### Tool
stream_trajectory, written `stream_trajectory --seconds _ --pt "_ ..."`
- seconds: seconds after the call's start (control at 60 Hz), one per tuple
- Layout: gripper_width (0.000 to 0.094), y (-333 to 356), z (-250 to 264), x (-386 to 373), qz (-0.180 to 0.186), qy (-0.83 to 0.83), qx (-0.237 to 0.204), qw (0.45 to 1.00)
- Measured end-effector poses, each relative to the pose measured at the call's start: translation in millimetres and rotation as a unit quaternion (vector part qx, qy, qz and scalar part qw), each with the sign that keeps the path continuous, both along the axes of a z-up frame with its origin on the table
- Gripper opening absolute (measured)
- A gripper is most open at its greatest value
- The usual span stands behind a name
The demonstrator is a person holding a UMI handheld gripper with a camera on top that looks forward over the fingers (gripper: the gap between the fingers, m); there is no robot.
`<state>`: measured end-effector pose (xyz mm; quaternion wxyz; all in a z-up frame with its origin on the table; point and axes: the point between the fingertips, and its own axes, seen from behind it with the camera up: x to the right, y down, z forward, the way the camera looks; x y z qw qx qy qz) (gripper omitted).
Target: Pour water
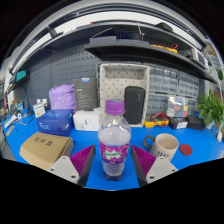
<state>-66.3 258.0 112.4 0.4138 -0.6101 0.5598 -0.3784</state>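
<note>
Gripper view | clear water bottle (114, 147), purple cap and label, upright | jaws clamped on it

bottle (114, 146): clear glossy plastic | box (46, 149): matt cardboard | cup (165, 146): possibly ceramic

Blue tabletop (185, 158), lower frame. Grey pegboard wall (60, 68), centre left, behind the table. Dark shelf (130, 47) across the upper frame, items on it indistinct. White perforated crate (123, 80), centre, against the wall. Green plant (212, 108), right edge. Cardboard box (45, 148), lower left. Blue box (55, 122), left, beyond it.
</note>
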Motion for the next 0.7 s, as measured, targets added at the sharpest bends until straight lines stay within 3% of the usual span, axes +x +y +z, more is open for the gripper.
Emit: stream_trajectory --seconds 0.183,0.233,0.267,0.45,0.7 --pt "0.0685 9.2 -4.8 31.4 0.014 -0.047 -0.010 0.999" --pt "0.0640 5.9 -1.6 36.1 0.009 -0.067 -0.017 0.998" --pt "0.0519 5.0 0.5 38.4 0.009 -0.080 -0.018 0.997" --pt "0.0425 1.3 2.5 40.9 0.003 -0.110 0.012 0.994" --pt "0.0392 -0.9 1.7 42.9 0.019 -0.099 0.029 0.994"
